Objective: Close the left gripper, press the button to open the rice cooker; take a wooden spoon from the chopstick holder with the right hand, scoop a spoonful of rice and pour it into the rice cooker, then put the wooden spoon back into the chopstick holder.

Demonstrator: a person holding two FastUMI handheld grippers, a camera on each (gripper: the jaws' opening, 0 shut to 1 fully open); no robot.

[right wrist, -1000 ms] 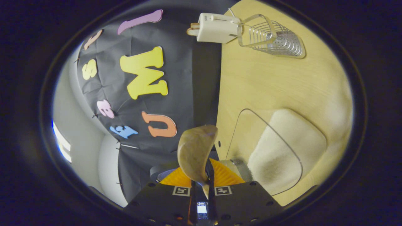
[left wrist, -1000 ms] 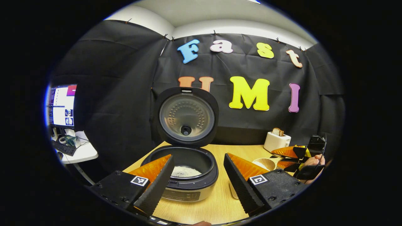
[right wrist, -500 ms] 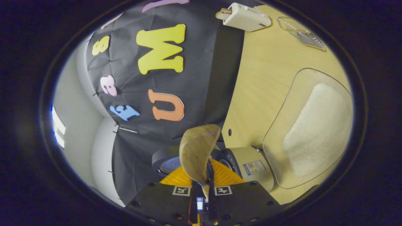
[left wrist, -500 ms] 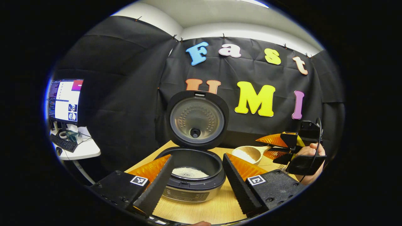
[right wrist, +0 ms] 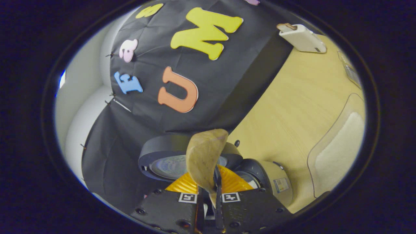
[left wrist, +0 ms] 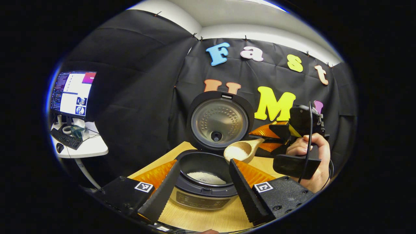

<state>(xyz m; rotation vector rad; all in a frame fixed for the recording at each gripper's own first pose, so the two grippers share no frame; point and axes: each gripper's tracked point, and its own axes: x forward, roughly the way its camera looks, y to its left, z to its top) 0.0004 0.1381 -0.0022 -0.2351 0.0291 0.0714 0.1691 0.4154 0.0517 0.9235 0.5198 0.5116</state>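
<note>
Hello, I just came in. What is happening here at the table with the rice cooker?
A person is working with two hand-held grippers. The right hand-held gripper is shut on a wooden spoon loaded with rice, held at the rim of the rice cooker. The lid stands open and some rice already lies in the pot. The left hand-held gripper hangs open in front of the cooker, holding nothing. The spoonful is not yet poured.
</note>
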